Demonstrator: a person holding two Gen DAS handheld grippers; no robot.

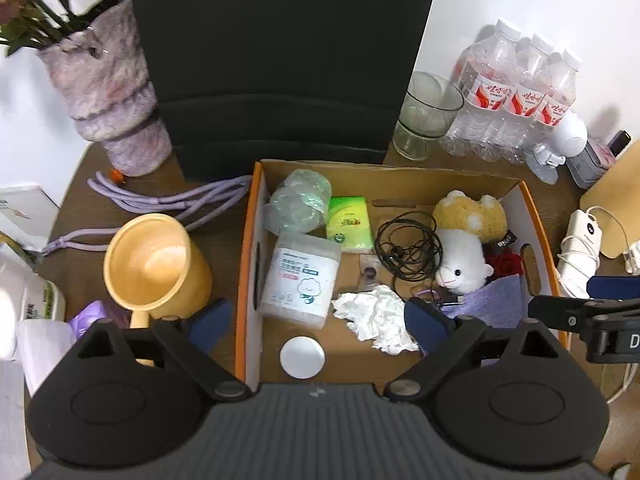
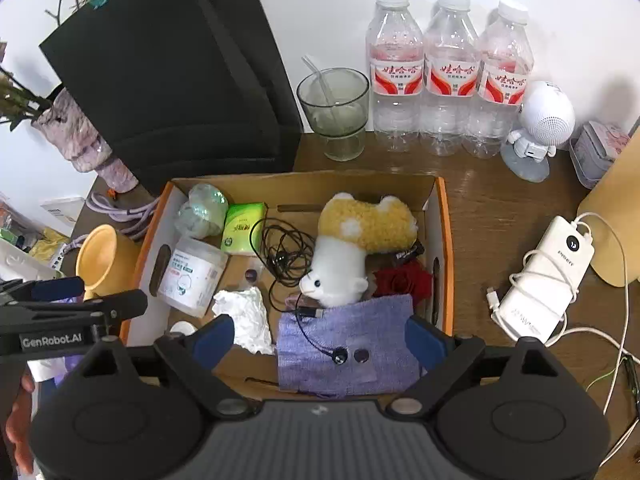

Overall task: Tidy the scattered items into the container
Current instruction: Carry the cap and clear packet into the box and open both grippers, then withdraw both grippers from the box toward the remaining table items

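1. We are hovering over the cardboard box (image 1: 400, 178) filling mid-frame; it is already holding most of the clutter, so tidying looks far along.
2. The plush toy (image 2: 352, 240) is lying at the box's centre-right, probably dropped in loosely.
3. The purple cloth (image 2: 352, 344) is draping the near corner.
4. The crumpled tissue (image 1: 372, 314) is sitting lower-centre.
5. Our left gripper (image 1: 320, 320) and right gripper (image 2: 320, 340) are both hanging with fingers wide, gripping nothing.
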